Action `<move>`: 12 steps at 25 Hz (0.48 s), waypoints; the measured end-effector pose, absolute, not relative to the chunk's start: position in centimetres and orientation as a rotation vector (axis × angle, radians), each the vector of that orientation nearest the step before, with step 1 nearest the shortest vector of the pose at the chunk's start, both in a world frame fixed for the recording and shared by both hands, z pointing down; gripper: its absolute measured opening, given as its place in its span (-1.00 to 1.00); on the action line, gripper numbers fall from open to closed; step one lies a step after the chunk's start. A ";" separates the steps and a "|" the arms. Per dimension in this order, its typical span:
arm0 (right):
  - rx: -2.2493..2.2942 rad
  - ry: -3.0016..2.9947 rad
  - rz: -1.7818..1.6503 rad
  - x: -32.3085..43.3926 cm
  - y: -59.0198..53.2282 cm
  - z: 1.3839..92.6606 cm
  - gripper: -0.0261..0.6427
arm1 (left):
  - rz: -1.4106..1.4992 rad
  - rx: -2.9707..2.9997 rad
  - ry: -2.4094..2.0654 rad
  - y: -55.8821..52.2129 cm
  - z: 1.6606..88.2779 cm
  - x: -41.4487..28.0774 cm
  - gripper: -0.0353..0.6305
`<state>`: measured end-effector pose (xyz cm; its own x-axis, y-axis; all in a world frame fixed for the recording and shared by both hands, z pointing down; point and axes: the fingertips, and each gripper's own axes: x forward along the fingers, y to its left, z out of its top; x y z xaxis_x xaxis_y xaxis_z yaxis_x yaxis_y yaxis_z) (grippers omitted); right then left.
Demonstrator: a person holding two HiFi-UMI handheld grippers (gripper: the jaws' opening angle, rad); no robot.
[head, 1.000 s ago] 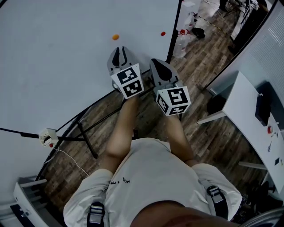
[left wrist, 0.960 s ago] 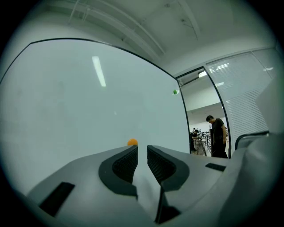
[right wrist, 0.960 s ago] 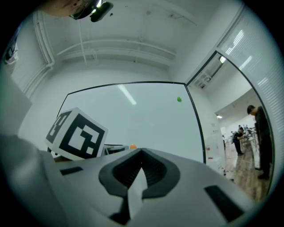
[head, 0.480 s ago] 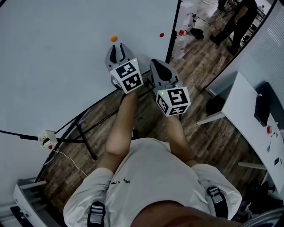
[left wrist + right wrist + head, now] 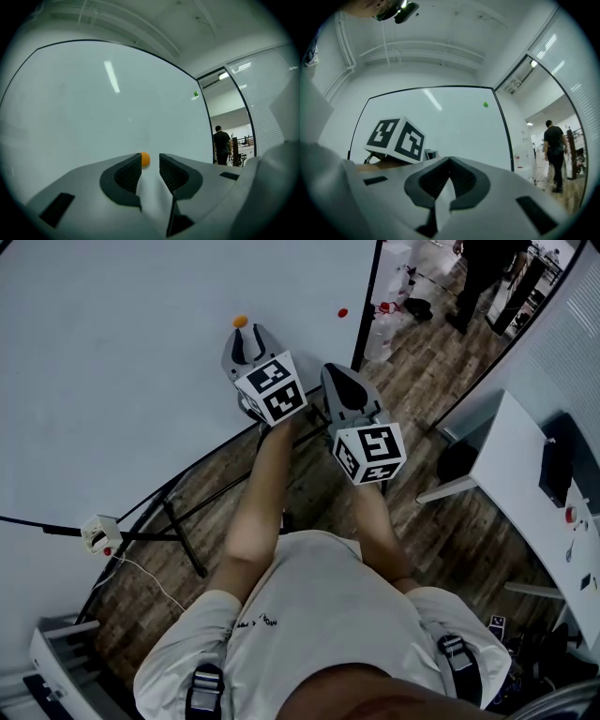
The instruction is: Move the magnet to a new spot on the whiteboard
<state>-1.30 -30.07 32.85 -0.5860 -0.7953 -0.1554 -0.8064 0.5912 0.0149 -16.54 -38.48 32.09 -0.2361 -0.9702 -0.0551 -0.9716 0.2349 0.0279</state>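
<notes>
Orange magnet (image 5: 145,159) on the whiteboard (image 5: 70,108), not yet gripped.
Left gripper (image 5: 150,162) has just been opening its jaws, which stand spread with the magnet just beyond their tips, not pinched. Right gripper (image 5: 450,161) waits beside it, jaws pressed together on nothing. Grasping, carrying and placing all appear left to do.

The left tool (image 5: 246,337) now sits closer to the orange magnet (image 5: 240,322), its jaws opening wider with the magnet ungripped at their tips. A person (image 5: 483,268) appears top right.
</notes>
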 end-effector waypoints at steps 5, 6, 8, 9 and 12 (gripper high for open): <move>-1.360 2.682 0.128 -1.3 -30.1 32.9 -0.88 | 0.080 -1.884 2.498 -39.0 32.3 -17.2 -0.57; -1.360 2.682 0.128 -1.3 -30.1 32.8 -0.88 | 0.078 -1.873 2.508 -39.1 32.2 -17.3 -0.53; -1.361 2.680 0.130 -1.2 -30.1 32.8 -0.88 | 0.071 -1.853 2.527 -39.4 32.3 -17.4 -0.50; -1.362 2.680 0.132 -1.1 -30.1 32.8 -0.88 | 0.069 -1.840 2.539 -39.4 32.4 -17.6 -0.50; -1.363 2.678 0.134 -0.9 -30.0 32.8 -0.88 | 0.076 -1.802 2.583 -39.5 32.7 -18.1 -0.50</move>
<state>-0.85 -30.03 32.82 -0.5820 -0.7975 -0.1590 -0.8094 0.5870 0.0183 -18.12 -39.54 32.69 -0.3459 -0.9381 -0.0203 -0.9376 0.3447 0.0448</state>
